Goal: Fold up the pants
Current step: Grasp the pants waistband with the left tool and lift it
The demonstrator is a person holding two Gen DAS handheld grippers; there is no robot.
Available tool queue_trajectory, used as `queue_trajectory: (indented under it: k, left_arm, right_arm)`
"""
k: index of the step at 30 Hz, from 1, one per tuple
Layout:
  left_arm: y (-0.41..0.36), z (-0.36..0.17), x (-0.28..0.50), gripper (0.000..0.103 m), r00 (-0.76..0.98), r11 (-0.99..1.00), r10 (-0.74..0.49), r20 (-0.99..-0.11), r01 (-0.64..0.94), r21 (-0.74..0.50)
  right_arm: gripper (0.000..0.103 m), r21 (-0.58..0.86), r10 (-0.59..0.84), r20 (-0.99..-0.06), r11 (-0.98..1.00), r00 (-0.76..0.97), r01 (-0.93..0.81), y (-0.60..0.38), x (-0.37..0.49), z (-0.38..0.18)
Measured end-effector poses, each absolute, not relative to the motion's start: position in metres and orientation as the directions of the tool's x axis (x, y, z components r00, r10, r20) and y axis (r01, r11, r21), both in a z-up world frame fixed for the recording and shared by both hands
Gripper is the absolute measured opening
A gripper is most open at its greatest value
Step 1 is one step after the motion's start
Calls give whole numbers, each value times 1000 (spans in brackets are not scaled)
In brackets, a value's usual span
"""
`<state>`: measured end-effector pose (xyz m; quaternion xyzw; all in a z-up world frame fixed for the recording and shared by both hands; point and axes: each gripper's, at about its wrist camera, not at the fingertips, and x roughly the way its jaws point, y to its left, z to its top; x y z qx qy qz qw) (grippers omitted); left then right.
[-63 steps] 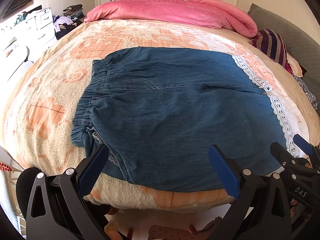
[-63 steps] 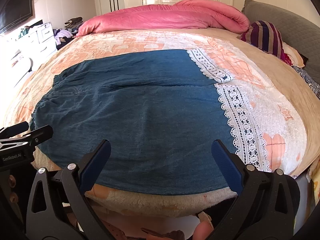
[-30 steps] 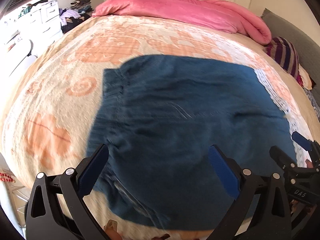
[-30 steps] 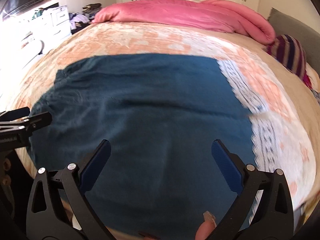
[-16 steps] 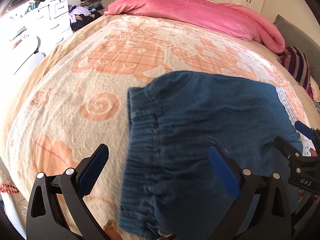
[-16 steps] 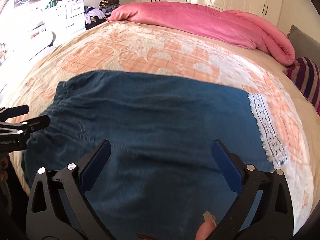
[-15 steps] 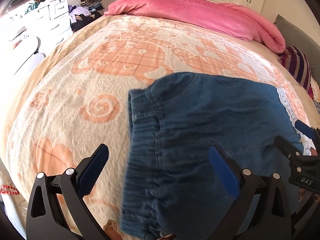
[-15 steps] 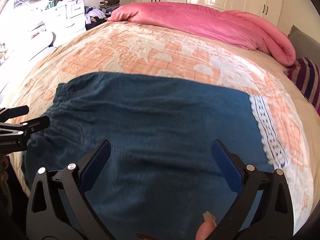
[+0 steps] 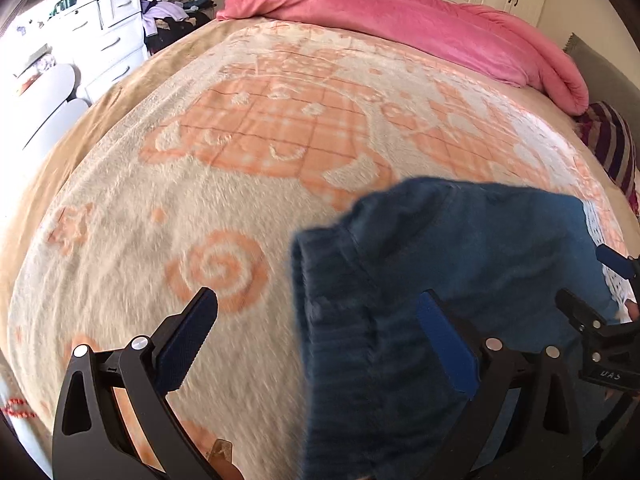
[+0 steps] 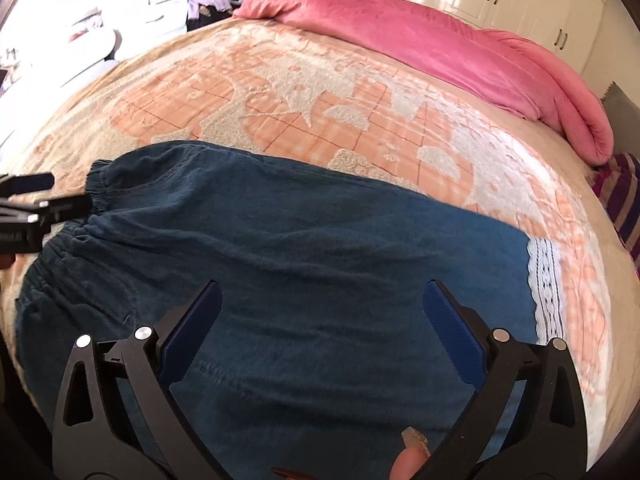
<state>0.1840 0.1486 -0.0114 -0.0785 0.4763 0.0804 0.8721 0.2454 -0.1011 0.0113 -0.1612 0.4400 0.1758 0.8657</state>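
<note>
Dark blue denim pants (image 10: pixel 304 264) lie flat on the bed, elastic waistband (image 10: pixel 60 236) to the left and white lace hem trim (image 10: pixel 546 280) to the right. In the left wrist view the pants (image 9: pixel 460 264) fill the lower right, waistband edge (image 9: pixel 316 320) running down the middle. My left gripper (image 9: pixel 316 316) is open and hovers over that waistband edge, one finger above bare blanket. My right gripper (image 10: pixel 320 308) is open above the middle of the pants, holding nothing. Each gripper shows at the edge of the other's view.
The bed is covered by a cream and orange patterned blanket (image 9: pixel 256 136). A rolled pink duvet (image 10: pixel 420 36) lies along the far side. A striped pillow (image 9: pixel 612 148) sits at the right. White drawers (image 9: pixel 108 36) and piled clothes stand beyond the left edge.
Both grippers have swung left and forward over the bed; the pants now sit lower and further right in the left wrist view. Both stay open, nothing taken hold of.
</note>
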Motion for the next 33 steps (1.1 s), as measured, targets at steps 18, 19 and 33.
queue_trajectory:
  k: [18,19,33]
  left_arm:
    - [156,-39,229,61,566,996,-10,-825,-65,-56]
    - [155,-39,229,48,572,997,-17,-820,-48,-54]
    - [142,7,187,36,710,997,-83,-699,57,-60]
  right_arm:
    - [95,-184,171,-856,782,489,-596,-62,314,-7]
    - [95,-188,165,-859,779,485,-598,-60,316,-9]
    - [95,-244,180,-859,681,480,-691,-31,316,-16]
